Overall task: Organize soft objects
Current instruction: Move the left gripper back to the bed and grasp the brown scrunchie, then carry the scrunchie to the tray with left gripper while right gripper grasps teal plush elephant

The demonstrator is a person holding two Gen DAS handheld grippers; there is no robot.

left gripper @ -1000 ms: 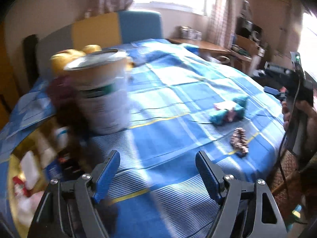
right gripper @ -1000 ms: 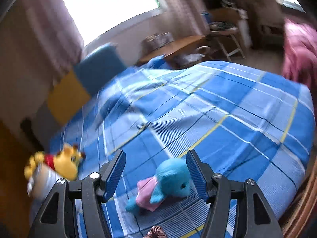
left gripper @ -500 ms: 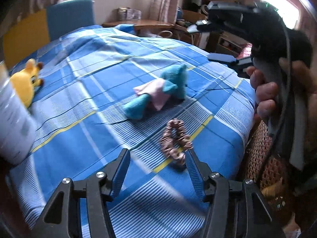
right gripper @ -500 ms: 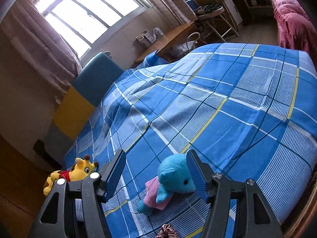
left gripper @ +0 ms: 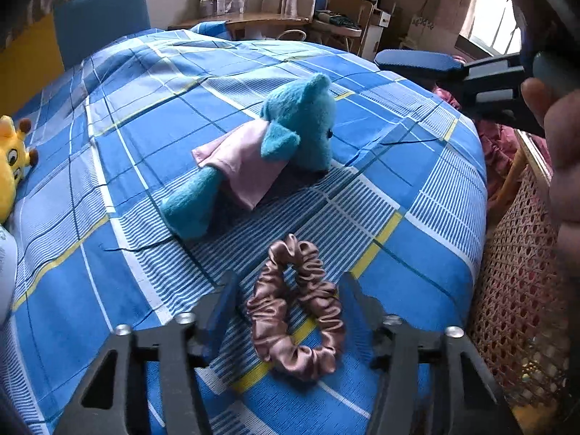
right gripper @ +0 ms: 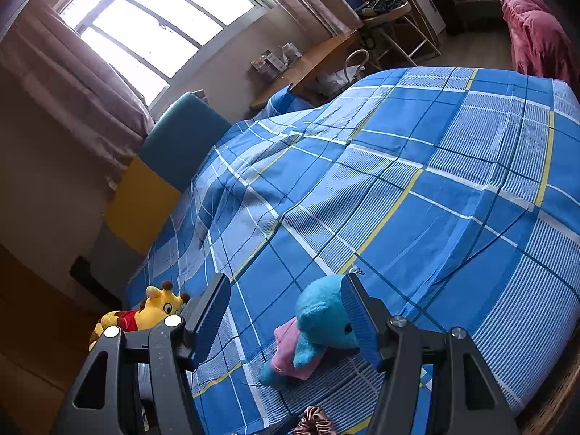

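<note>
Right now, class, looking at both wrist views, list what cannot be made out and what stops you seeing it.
- Scrunchie: right wrist view, cut off by the bottom edge.
- Yellow giraffe toy: left wrist view, cut by the left edge; right wrist view, partly behind the right gripper's finger.
- White container: left wrist view, only a sliver at the left edge.
- Left gripper: closing around the scrunchie; pad contact unclear.

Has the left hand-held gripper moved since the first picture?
Yes. The left hand-held gripper swung from the can at the bed's left edge toward the right, down over the scrunchie, which now lies between its closing jaws.
</note>
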